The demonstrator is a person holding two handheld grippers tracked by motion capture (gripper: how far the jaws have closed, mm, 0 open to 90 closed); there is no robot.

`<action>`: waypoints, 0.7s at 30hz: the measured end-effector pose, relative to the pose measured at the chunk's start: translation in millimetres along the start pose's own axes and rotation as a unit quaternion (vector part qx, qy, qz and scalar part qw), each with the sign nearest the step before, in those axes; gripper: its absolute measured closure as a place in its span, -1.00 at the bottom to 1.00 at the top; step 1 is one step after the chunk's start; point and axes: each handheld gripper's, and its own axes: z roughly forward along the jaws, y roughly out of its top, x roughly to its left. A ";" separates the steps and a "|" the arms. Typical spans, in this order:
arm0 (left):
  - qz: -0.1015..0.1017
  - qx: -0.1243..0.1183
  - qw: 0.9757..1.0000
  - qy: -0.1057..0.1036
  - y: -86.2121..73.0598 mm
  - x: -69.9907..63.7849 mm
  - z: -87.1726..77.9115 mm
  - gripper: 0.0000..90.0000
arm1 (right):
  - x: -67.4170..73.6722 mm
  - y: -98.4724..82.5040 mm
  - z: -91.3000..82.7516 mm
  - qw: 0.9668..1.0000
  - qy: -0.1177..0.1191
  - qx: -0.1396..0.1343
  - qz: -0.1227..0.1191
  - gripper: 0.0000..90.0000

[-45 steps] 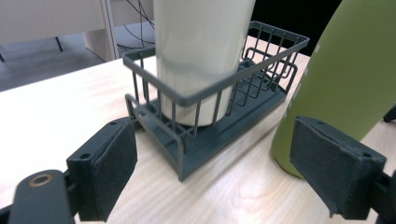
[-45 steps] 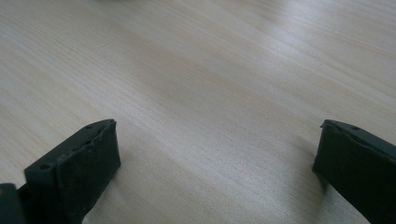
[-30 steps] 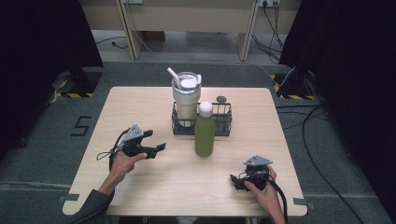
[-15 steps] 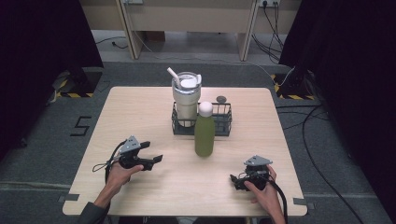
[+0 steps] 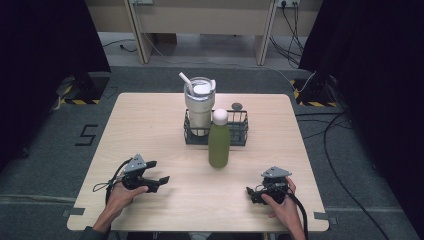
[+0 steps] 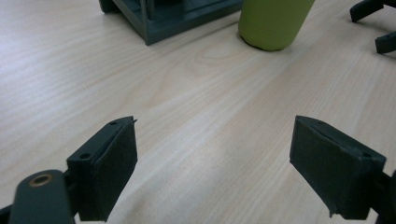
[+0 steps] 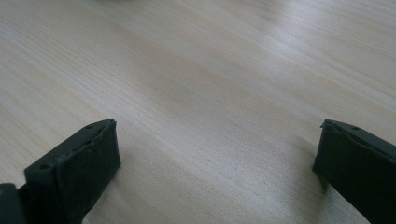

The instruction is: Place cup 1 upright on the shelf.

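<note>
High view, lower frame: left gripper and right gripper rest on the pale wooden table, jaws spread wide, gripping nothing. Centre: green cylindrical bottle with white cap, its base seemingly touching the black wire basket.

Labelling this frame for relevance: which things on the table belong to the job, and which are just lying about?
In play:
- green bottle, nearest both grippers, standing in front of the rack
- left gripper, open
- right gripper, open

Lying about:
- tumbler with straw, in the black wire rack
- small dark round object behind the rack
</note>
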 end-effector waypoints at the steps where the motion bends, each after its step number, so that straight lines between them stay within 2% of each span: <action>1: 0.000 0.001 1.000 0.000 -1.1 -0.9 -0.1 -0.67 | -0.2 -0.1 0.1 1.000 0.000 0.000 -0.002 -0.99; 9: 0.003 0.011 1.000 0.001 -6.1 -4.7 -3.6 -0.67 | -0.2 -0.1 0.1 1.000 0.000 -0.001 -0.002 -0.99; 13: 0.008 0.023 1.000 0.009 -11.8 -5.4 -8.2 -0.67 | 0.0 0.0 0.0 1.000 0.000 0.000 0.000 -0.99; 18: -0.004 0.026 0.999 0.019 -18.8 -4.2 -15.8 -0.67 | -0.2 -0.1 0.1 1.000 0.000 0.000 -0.002 -0.99; 21: -0.002 0.031 0.999 0.023 -21.3 -3.7 -19.5 -0.67 | 0.0 0.1 0.1 1.000 0.000 0.000 0.000 -0.99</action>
